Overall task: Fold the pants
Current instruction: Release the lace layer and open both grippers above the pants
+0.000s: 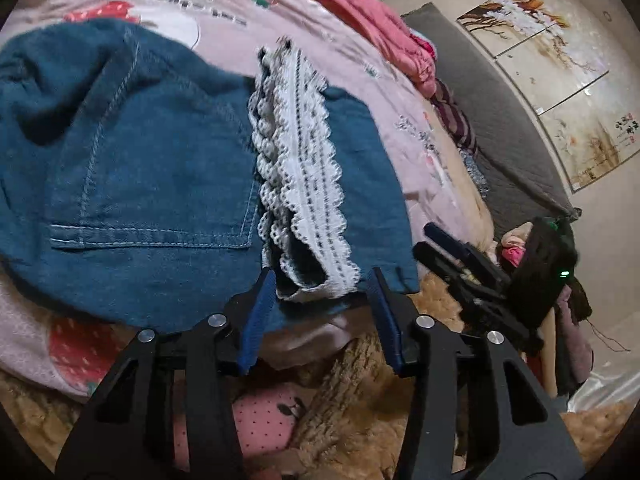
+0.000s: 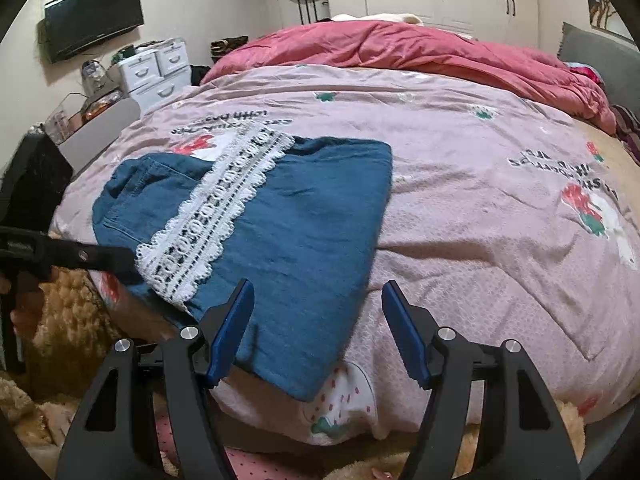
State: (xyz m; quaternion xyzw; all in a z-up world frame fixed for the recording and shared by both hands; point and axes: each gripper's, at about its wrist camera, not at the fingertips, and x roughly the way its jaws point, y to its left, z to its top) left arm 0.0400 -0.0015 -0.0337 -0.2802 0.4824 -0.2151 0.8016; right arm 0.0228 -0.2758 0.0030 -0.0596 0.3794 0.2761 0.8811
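Observation:
Blue denim pants with a white lace hem lie folded on a pink bedspread, close to its near edge. My left gripper stands open at that edge; the end of the lace hem lies loose between its blue pads. From the right wrist view the pants and lace show whole, with the left gripper reaching in from the left at the lace's end. My right gripper is open over the pants' near corner, holding nothing. It also shows at the right of the left wrist view.
A crumpled red quilt lies along the bed's far side, by a grey headboard. White drawers and a wall TV stand left of the bed. A fluffy tan rug covers the floor below the bed's edge.

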